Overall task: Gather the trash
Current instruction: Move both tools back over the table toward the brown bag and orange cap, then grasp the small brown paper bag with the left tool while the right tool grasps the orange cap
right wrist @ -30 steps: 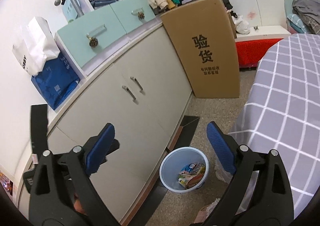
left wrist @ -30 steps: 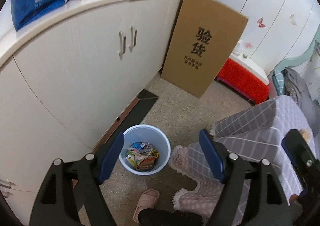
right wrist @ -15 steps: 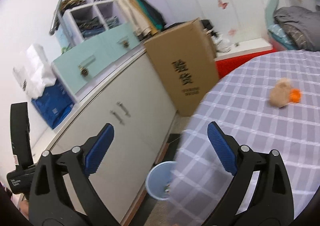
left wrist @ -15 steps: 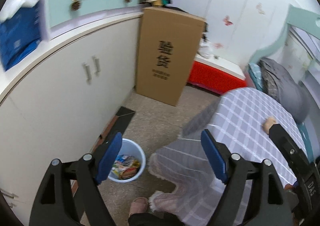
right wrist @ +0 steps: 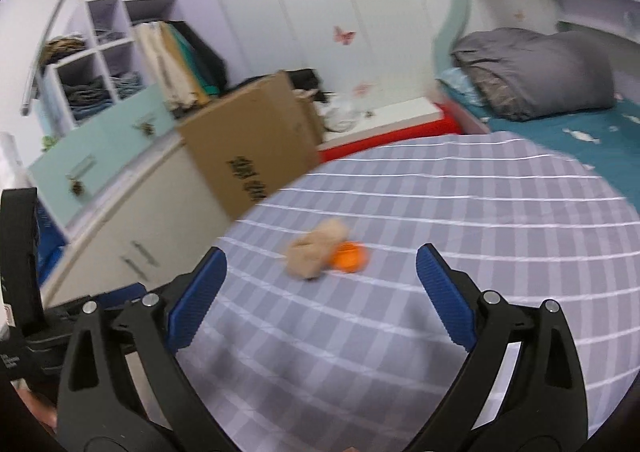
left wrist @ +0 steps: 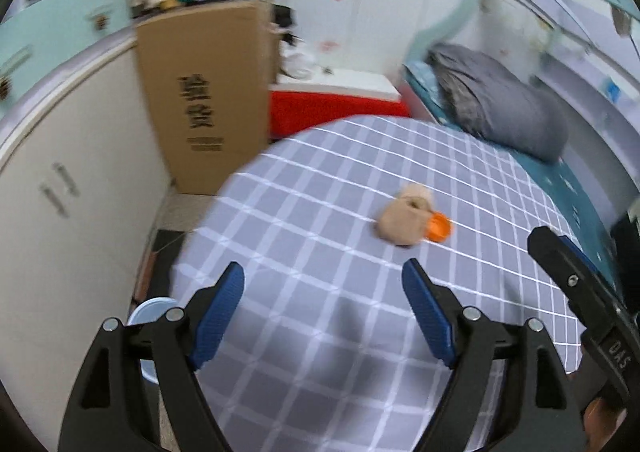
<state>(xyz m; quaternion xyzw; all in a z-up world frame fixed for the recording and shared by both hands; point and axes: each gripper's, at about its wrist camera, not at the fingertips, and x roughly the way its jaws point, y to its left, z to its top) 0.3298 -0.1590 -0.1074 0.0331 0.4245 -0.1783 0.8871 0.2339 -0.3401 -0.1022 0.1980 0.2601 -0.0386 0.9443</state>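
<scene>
A: Left wrist view, left to right: the blue bin (left wrist: 149, 310) sat on the floor beside the surface (left wrist: 304, 268), then the left hand-held gripper (left wrist: 322, 312) stood released and empty.

B: And the trash?

A: A tan wad (left wrist: 402, 222) touching an orange cap (left wrist: 438, 227) lay mid-surface. The right hand-held gripper (right wrist: 320, 284) gaped too. I'd straddle the wad squarely, low, before clenching.

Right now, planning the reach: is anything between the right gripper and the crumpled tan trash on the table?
Nothing: in the right wrist view only bare checked tablecloth separates the right gripper from the tan trash.
</scene>
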